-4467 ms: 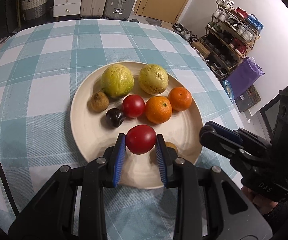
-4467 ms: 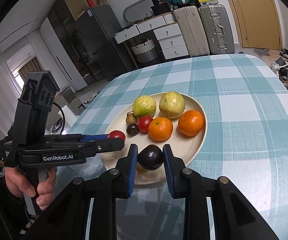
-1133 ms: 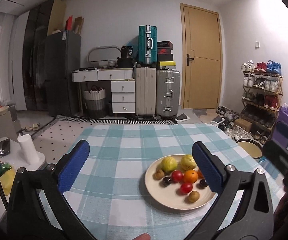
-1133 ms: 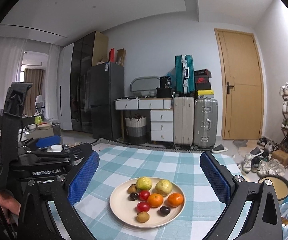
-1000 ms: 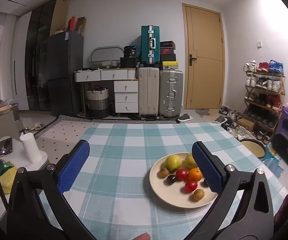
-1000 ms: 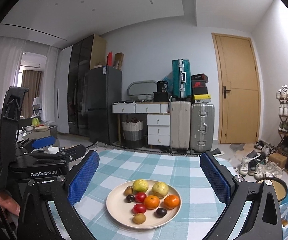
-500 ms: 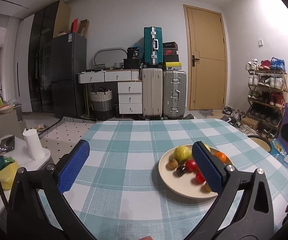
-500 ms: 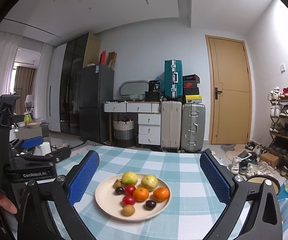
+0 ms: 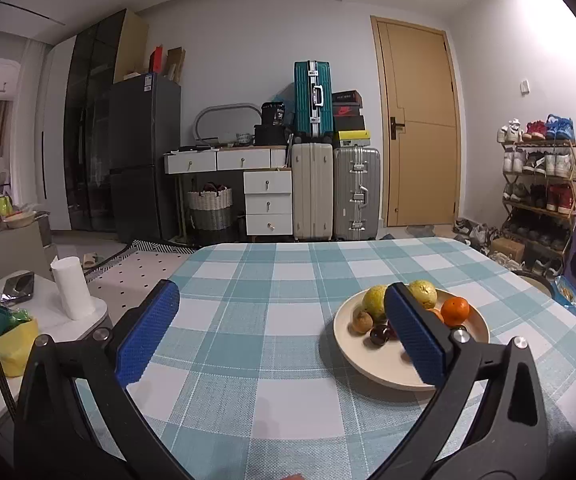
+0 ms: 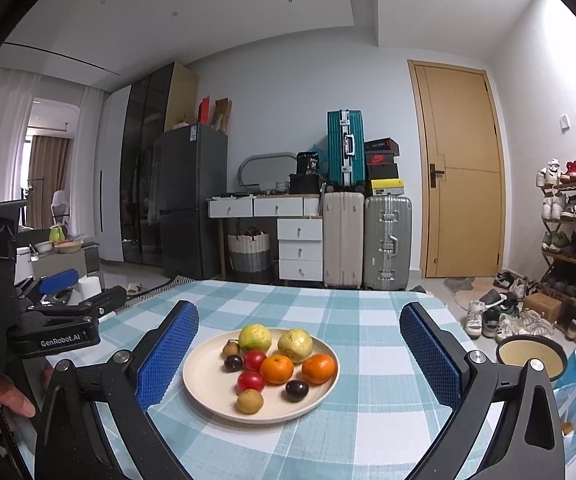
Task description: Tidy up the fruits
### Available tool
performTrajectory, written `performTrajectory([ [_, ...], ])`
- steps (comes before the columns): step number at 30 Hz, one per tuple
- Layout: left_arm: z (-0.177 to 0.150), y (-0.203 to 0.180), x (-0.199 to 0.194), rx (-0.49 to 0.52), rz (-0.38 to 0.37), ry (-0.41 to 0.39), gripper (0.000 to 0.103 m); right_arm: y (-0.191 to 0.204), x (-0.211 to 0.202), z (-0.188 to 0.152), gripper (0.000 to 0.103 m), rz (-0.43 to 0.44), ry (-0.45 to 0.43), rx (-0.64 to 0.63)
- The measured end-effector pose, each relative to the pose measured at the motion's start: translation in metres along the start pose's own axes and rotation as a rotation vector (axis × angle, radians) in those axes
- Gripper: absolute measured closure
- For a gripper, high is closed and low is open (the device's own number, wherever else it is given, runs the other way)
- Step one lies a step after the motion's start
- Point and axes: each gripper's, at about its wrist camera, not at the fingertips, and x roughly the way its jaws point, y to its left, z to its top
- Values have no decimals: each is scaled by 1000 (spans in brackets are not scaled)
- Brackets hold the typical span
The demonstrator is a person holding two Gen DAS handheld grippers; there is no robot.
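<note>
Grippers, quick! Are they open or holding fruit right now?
Left gripper: open, holding nothing.
Right gripper: open, holding nothing; the fruits sit on the plate.

A teal-and-white checked tablecloth point(image 10: 368, 320) is seen under a cream plate point(image 10: 203, 380). On the plate, two yellow-green guavas point(image 10: 255, 338) are shown at the far side, two orange mandarins point(image 10: 276, 369) and two red tomatoes point(image 10: 251, 381) nearer the middle, with two dark purple plums point(image 10: 297, 390) and two brown fruits point(image 10: 249, 401) among them. Blue textured pads point(image 10: 167, 354) are carried on black gripper frames. Behind the plate, a teal suitcase point(image 10: 345, 148) is stacked above beige and silver ones.
</note>
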Motion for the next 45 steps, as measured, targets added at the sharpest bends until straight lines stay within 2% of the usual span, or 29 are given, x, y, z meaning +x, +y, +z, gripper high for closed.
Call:
performTrajectory([
  [7,-8,-2,1,13,-10,-11,1,1,7,-12,0,3,19,-6],
  [13,-10,2,16,-11,-26,51,1,-2,10,-15,0,13,45,4],
  [16,-12,7,31,-38,-1,120,1,-6,22,-18,0,16,106,32],
  [19,-14,4,31,-21,-5,101,1,-7,40,-22,0,23,197,35],
  [21,-14,1,29,-12,-32,90,1,-4,40,-22,0,25,192,17],
  [24,-15,2,33,-17,-21,100,1,4,37,-23,0,42,172,-22],
  [45,-15,1,33,-13,-27,96,1,1,42,-25,0,24,180,-4],
])
